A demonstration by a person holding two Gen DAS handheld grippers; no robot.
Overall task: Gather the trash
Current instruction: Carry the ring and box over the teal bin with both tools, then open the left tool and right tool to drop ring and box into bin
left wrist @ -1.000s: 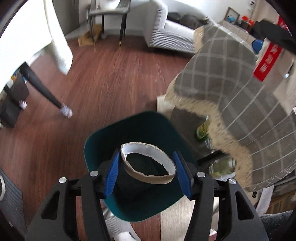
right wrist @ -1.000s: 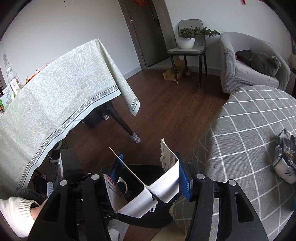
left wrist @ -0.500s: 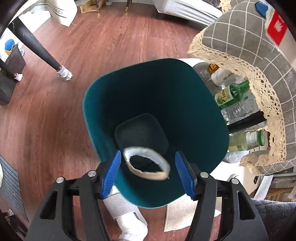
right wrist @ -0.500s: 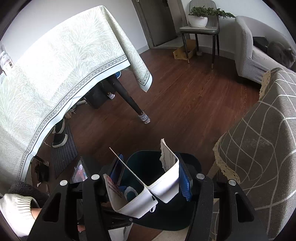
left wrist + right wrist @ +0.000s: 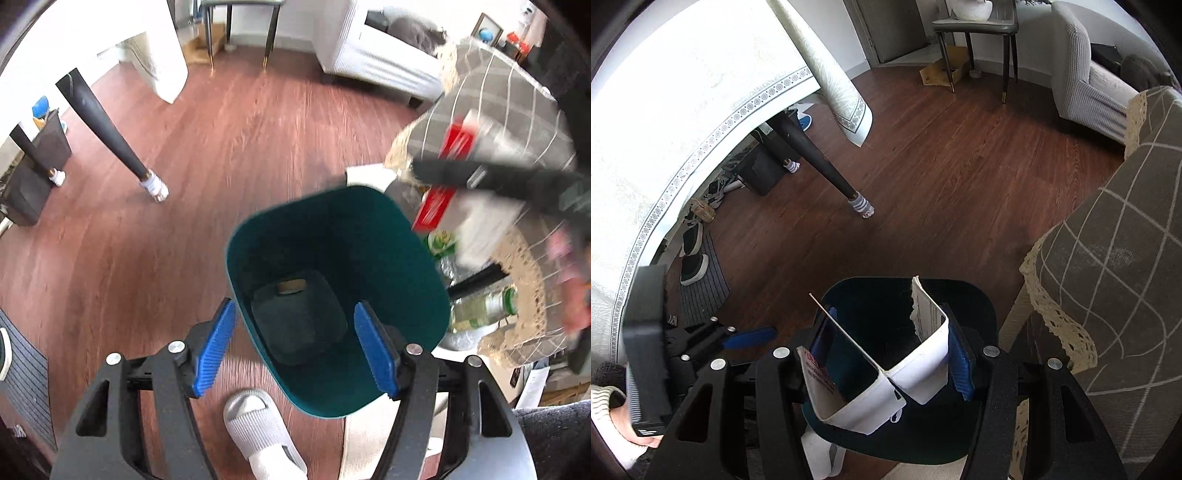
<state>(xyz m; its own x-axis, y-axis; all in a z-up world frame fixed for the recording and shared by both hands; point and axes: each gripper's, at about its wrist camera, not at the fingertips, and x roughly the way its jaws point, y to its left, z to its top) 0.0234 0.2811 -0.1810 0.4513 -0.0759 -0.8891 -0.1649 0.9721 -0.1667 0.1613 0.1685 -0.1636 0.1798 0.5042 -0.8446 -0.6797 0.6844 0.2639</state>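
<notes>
A teal bin point(image 5: 388, 258) stands on the wood floor. My left gripper point(image 5: 293, 308) hangs over its near rim, open, with nothing between the blue pads. A brown cardboard ring point(image 5: 291, 286) lies on the bin's bottom. In the right wrist view my right gripper point(image 5: 892, 343) is shut on a torn white carton point(image 5: 923, 369) with red print, held just above the bin's point(image 5: 982, 299) mouth. The same carton point(image 5: 443, 206) shows blurred at the upper right of the left wrist view. A blue finger point(image 5: 750, 338) of my left gripper shows at the left.
A grey checked tablecloth with lace edge point(image 5: 1108, 258) hangs right of the bin, with bottles point(image 5: 480, 314) under it. A grey slipper point(image 5: 266, 432) is by the bin's near side. A dark table leg point(image 5: 820, 158), a pale tablecloth point(image 5: 701, 92) and a mat with shoes point(image 5: 698, 273) are left.
The cardboard ring left my left gripper and dropped to the bin's bottom; those jaws widened. My right gripper came down with the carton until it is over the bin.
</notes>
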